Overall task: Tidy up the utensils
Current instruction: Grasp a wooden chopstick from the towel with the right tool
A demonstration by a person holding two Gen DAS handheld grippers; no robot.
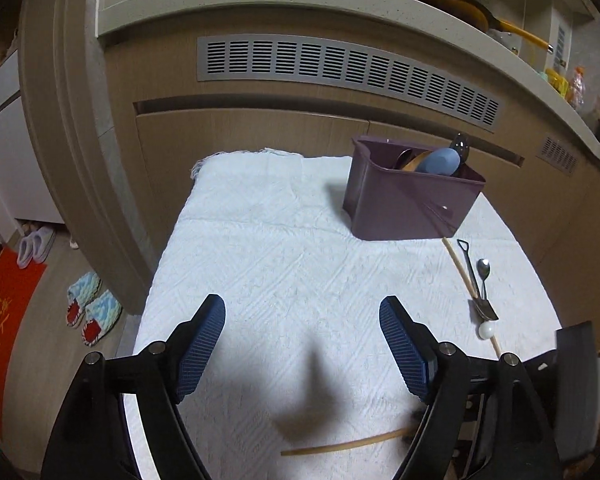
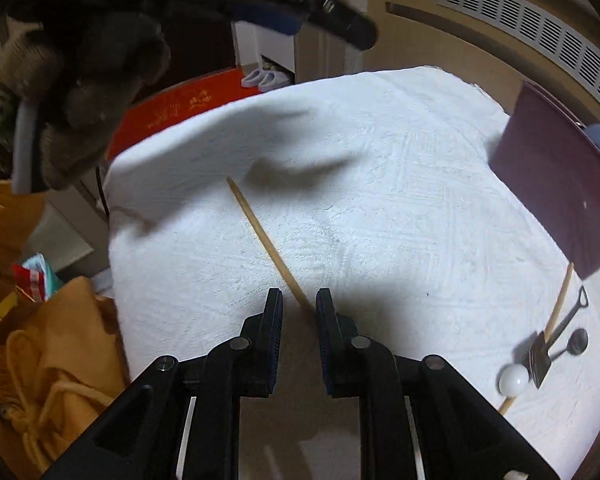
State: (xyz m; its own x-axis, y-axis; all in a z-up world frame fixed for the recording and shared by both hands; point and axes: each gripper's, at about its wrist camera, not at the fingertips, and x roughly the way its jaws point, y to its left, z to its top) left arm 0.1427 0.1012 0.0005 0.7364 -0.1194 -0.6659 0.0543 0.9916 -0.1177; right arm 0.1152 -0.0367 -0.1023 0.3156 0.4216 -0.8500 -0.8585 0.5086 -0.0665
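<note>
- Right wrist view: right tongs (image 2: 298, 304) are narrowed onto the near end of a chopstick (image 2: 266, 242) lying flat on the white cloth (image 2: 380, 200) over the table. The stick runs away up-left from the jaws; its near end sits against the right pad. Gap between the pads looks wider than the stick, so I read this as clenched on it, but not a firm pinch.
- Left wrist view: left tongs (image 1: 302, 344) are released, jaws wide, nothing between them, hovering over bare cloth.
- Same chopstick shows at the bottom of that view, just beside the left tongs' right finger.
- Bin (image 1: 414, 196), purple, stands at the far right of the cloth and already holds several utensils, a blue-grey one on top.
- Still loose, near the bin's front corner: a 2nd chopstick (image 1: 460, 270), a small shovel-shaped spoon (image 1: 476, 280), a metal spoon (image 1: 483, 270) and a white ball (image 1: 486, 330). They overlap in 1 cluster.
- Step in hand, my read: picking up chopstick 1 for the bin. Roughly half the job left.
- Next move calls for: confirm the pinch, lift the end clear of the cloth, carry it right, tilt the stick upright and drop it in over the rim.
- Risk: an end grip on a long thin stick may pivot or slip.
</note>
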